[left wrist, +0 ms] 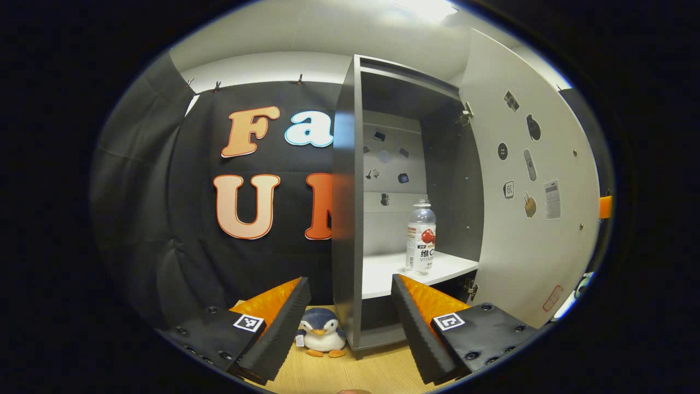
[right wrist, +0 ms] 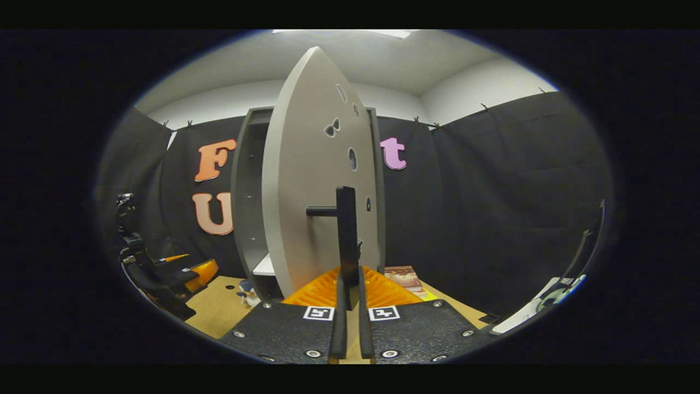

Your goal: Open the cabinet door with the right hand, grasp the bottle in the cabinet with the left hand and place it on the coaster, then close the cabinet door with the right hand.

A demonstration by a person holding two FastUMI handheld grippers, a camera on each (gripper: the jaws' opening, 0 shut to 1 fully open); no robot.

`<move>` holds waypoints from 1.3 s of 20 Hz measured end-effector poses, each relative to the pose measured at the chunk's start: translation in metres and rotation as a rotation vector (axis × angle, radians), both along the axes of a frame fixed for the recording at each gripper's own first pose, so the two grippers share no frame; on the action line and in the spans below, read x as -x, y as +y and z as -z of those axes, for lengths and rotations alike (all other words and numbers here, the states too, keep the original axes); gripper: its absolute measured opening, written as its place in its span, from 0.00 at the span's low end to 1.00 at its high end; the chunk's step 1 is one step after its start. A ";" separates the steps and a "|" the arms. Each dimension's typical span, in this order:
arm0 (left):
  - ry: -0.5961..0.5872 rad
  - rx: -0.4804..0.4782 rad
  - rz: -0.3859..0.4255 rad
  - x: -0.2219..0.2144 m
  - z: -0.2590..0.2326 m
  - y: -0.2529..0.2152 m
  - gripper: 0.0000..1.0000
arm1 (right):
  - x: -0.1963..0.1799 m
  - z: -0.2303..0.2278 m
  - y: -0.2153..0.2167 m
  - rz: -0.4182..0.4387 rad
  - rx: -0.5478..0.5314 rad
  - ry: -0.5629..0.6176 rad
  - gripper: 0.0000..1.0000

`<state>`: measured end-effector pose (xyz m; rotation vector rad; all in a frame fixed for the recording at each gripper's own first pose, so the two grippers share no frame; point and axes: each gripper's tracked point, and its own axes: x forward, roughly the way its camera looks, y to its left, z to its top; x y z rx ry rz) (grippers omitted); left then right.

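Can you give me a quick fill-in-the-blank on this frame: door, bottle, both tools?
1. The cabinet door stands ____.
2. The bottle stands upright on the cabinet's ____.
3. The right tool is shut on the door's ____.
4. The left tool is ____, short of the bottle.

Missing words: open; shelf; handle; open
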<state>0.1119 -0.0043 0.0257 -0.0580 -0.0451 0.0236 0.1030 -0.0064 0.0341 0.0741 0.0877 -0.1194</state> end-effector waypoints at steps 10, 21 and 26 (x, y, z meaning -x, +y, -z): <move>0.010 0.002 0.001 0.013 0.001 -0.027 0.96 | 0.000 -0.002 -0.016 -0.046 -0.059 -0.021 0.00; 0.023 0.002 0.001 0.017 0.002 -0.045 0.96 | 0.014 0.002 -0.052 0.028 0.024 -0.006 0.24; 0.018 -0.002 0.049 0.006 0.000 -0.058 0.97 | 0.027 0.000 -0.049 0.091 -0.076 -0.017 0.25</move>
